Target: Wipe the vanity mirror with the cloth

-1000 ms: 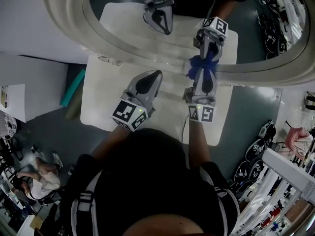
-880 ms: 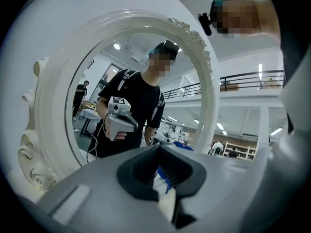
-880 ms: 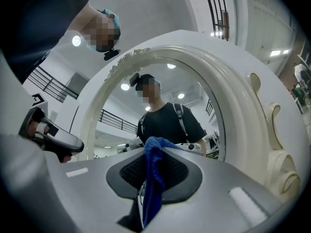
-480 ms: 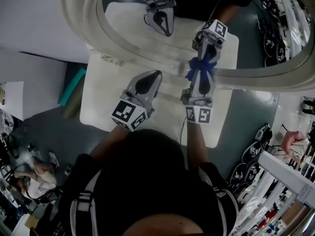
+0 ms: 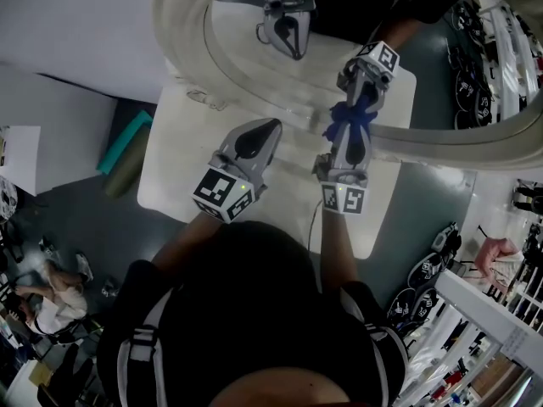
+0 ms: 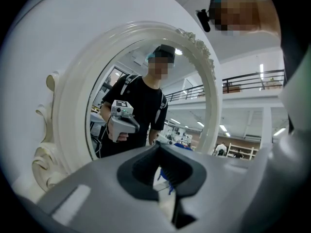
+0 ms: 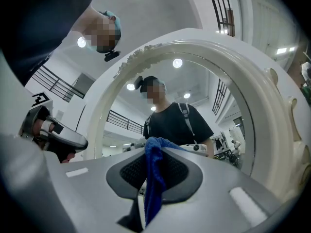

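The vanity mirror (image 5: 188,58), oval with a thick white carved frame, stands at the far side of a white table (image 5: 170,185). My right gripper (image 5: 355,113) is shut on a blue cloth (image 5: 346,119), which sits against the mirror's lower rim. The cloth (image 7: 154,178) hangs from between the right gripper's (image 7: 153,160) jaws, with the mirror frame (image 7: 272,130) straight ahead. My left gripper (image 5: 267,126) is shut with nothing in it and stands left of the right one, short of the frame. In the left gripper view the left gripper (image 6: 158,152) faces the mirror (image 6: 73,96), whose glass reflects the person and both grippers.
A teal roll (image 5: 124,142) lies on the floor left of the table. A seated person (image 5: 49,305) is at the lower left. Dark bags (image 5: 424,282) and shelving (image 5: 492,329) stand at the lower right. The table's near edge is just under my arms.
The head view has swung, so the mirror sits further right in frame. Both grippers hold nearly the same places; the cloth stays at the mirror's lower rim.
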The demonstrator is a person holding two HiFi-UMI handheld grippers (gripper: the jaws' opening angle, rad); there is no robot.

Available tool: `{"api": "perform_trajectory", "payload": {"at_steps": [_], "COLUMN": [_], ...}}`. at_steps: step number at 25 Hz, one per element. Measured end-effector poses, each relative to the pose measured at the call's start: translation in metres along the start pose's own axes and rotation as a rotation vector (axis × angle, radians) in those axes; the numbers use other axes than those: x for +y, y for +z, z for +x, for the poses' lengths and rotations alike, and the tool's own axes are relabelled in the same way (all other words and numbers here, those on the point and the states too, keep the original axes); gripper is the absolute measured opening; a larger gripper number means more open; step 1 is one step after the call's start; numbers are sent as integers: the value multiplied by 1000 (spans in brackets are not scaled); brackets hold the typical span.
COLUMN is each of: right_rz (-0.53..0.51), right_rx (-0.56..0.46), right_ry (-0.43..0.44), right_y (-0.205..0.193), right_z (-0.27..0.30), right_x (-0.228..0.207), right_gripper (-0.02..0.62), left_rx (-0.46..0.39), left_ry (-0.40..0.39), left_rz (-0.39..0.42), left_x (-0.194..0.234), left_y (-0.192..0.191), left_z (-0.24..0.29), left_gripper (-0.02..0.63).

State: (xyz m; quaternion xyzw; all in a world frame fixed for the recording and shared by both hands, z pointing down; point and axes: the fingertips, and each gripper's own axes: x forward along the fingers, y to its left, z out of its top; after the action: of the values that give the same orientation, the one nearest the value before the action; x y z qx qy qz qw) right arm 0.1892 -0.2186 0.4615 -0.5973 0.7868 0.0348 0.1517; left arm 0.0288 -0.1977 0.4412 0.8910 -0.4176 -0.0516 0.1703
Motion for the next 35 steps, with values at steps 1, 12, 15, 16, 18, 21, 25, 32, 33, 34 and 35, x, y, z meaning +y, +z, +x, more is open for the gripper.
{"api": "perform_trajectory", "payload": {"at_steps": [1, 12, 15, 16, 18, 21, 25, 32, 33, 34, 35], "right_rz": [0, 4, 10, 12, 15, 18, 12, -8, -5, -2, 0], "right_rx": [0, 10, 0, -2, -4, -6, -7, -7, -11, -12, -11], "right_ry": [1, 6, 19, 25, 32, 36, 59, 94, 94, 95, 98], "right_y": [0, -4, 2, 4, 4, 5, 14, 5, 10, 13, 10], "right_z": [0, 0, 1, 2, 3, 7, 9, 26, 25, 26, 29], "right_x": [0, 1, 5, 7, 9, 17, 21, 65, 64, 65, 70], "right_gripper": [42, 43, 41, 43, 41, 42, 43, 43, 42, 43, 41], "left_rx": [3, -21, -24, -25, -28, -32, -40, -57, -60, -62, -65], "left_ry": [5, 27, 35, 37, 43, 52, 60, 77, 79, 82, 83], "left_rz": [1, 5, 9, 10, 11, 15, 17, 8, 9, 8, 7], "left_x": [1, 3, 0, -2, -3, 2, -4, 22, 19, 18, 24], "left_y": [-1, 3, 7, 8, 9, 14, 20, 30, 34, 37, 38], "left_z": [0, -3, -8, -9, -11, -18, -21, -47, -49, -50, -53], "left_gripper": [9, 9, 9, 9, 9, 9, 9, 9, 9, 9, 9]}}
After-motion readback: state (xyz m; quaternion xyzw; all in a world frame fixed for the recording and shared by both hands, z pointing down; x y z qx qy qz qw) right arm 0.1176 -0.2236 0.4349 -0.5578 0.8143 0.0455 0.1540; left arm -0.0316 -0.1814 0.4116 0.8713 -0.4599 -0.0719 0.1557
